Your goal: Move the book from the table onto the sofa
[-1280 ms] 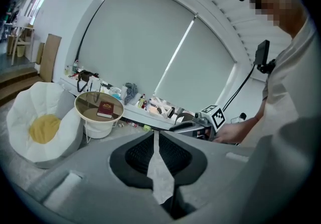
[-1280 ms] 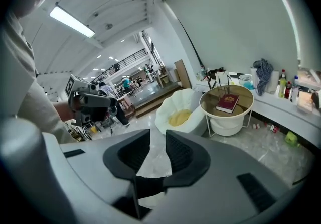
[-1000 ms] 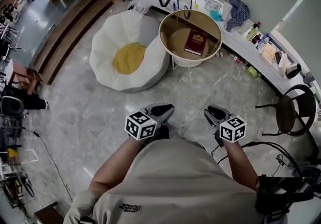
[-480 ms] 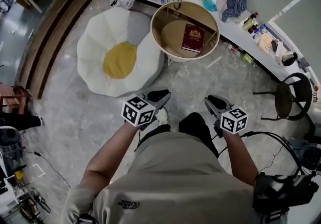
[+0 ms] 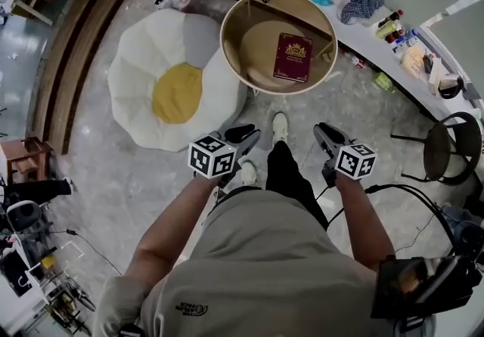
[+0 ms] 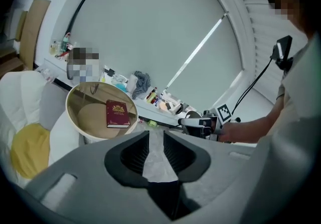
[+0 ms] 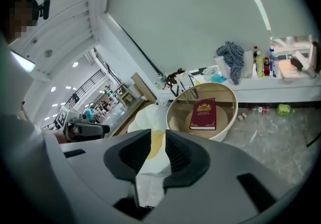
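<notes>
A dark red book with a gold crest lies flat on the round, light-rimmed table. Left of the table stands the white petal-shaped sofa with a yellow centre. Both grippers hang over the floor short of the table, apart from the book. My left gripper has its jaws opening, with nothing between them. My right gripper is open and empty. In the left gripper view the book lies ahead to the left. In the right gripper view the book lies ahead to the right, and the sofa shows past the jaws.
A long white counter with bottles, a cloth and bags curves behind the table. A black round stool stands at the right. Wooden steps run along the left. Cables trail on the floor by the person's feet.
The person has stepped toward the table, so table and sofa sit nearer in view. Both grippers have come forward with the body. The book has not moved.
</notes>
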`<state>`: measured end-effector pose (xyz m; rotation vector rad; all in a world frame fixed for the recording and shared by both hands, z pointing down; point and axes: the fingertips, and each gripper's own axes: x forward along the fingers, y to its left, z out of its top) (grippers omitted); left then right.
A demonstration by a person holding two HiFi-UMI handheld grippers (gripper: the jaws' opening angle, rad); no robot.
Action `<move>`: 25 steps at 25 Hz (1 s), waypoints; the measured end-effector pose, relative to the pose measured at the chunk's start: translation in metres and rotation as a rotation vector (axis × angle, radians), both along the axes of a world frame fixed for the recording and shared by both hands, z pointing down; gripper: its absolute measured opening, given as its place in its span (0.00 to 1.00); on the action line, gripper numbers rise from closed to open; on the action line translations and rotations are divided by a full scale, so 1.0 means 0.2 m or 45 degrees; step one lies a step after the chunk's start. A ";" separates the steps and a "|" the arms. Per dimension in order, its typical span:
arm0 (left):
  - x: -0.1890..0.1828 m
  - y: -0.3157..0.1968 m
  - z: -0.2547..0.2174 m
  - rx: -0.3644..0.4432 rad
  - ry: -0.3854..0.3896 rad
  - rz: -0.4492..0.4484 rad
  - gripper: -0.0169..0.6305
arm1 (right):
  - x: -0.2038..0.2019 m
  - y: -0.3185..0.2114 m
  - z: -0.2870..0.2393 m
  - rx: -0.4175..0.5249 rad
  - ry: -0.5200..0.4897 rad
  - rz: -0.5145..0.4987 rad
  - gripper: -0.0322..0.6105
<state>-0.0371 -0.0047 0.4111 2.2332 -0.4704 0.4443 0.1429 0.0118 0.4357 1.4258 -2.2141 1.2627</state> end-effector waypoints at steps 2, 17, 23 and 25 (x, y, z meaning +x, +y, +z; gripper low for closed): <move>0.10 -0.14 0.09 -0.047 -0.016 -0.017 0.15 | 0.09 -0.17 0.11 -0.030 -0.036 0.034 0.20; 0.65 -1.03 1.02 -0.281 -0.235 -0.086 0.29 | 0.54 -0.98 1.09 -0.328 -0.112 0.037 0.30; 0.72 -1.22 1.42 -0.392 -0.303 -0.151 0.31 | 0.61 -1.12 1.41 -0.400 -0.156 0.077 0.31; 0.75 -1.25 1.51 -0.416 -0.305 -0.158 0.31 | 0.63 -1.16 1.49 -0.418 -0.168 0.089 0.31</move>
